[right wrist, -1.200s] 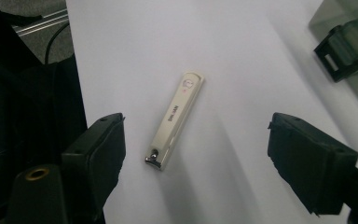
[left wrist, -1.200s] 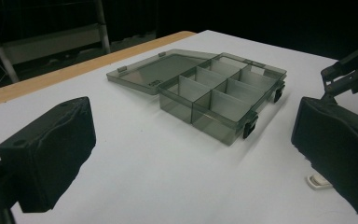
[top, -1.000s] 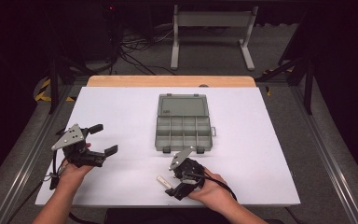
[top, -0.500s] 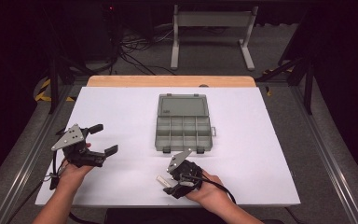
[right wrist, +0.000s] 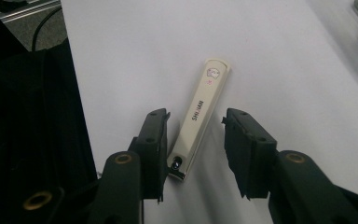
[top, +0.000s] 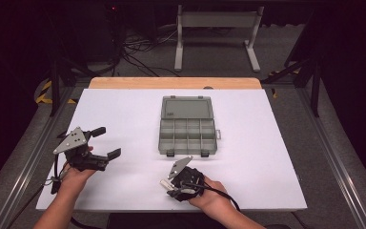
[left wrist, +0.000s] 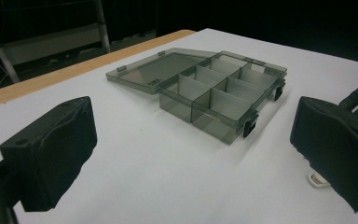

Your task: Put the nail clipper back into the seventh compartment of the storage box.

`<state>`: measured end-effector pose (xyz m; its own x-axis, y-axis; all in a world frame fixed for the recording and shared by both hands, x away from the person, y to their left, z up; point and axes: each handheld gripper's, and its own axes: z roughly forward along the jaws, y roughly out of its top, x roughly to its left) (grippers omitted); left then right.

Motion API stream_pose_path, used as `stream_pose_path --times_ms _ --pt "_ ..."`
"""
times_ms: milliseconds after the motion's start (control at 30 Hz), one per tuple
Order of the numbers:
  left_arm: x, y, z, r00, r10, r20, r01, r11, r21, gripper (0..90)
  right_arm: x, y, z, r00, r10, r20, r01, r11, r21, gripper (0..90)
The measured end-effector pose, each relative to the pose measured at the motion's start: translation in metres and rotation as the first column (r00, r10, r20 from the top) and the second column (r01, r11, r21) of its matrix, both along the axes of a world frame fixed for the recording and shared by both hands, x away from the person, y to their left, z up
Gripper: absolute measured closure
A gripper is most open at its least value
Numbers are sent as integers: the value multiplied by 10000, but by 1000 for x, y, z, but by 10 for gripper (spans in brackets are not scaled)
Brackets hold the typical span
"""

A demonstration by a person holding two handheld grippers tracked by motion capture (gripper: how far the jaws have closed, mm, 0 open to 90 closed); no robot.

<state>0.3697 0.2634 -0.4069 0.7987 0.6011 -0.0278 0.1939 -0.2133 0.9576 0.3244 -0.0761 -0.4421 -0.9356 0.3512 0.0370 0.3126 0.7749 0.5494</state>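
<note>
A cream nail clipper (right wrist: 200, 112) lies flat on the white table (top: 124, 109) near the front edge, also seen as a pale sliver (top: 165, 182). My right gripper (right wrist: 196, 120) straddles it and its jaws have just been closing. The left jaw is at the clipper's hinge end, the right jaw still stands off, so the clipper is not pinched. In the high view the right gripper (top: 172, 187) points left, low over the table. My left gripper (top: 107, 142) hovers at the table's left, wide open and empty (left wrist: 193, 140), facing the box.
A smoky grey compartment box (top: 188, 136) sits mid-table with its lid (top: 187, 108) folded open behind it; its cells (left wrist: 223, 93) look empty. The table's front edge runs right behind my right hand. A metal stand (top: 214, 33) is on the floor beyond the table.
The right gripper's jaws have narrowed around the nail clipper while the hand shifted only slightly. The left gripper and the box have stayed put.
</note>
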Motion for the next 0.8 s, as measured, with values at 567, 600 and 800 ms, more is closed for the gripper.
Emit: stream_pose_path --times_ms 567,600,800 --pt "0 1 1 9998 74 161 -73 9999 -69 18 4 0 2 9972 -614 -416 611 9981 -86 777" --pt "0 1 1 9999 82 136 -81 9999 -102 18 4 0 2 9973 -603 -424 600 9982 -91 777" --pt "-2 2 2 9996 128 244 -127 9999 -49 21 4 -1 3 9983 -446 -369 443 9990 -90 778"
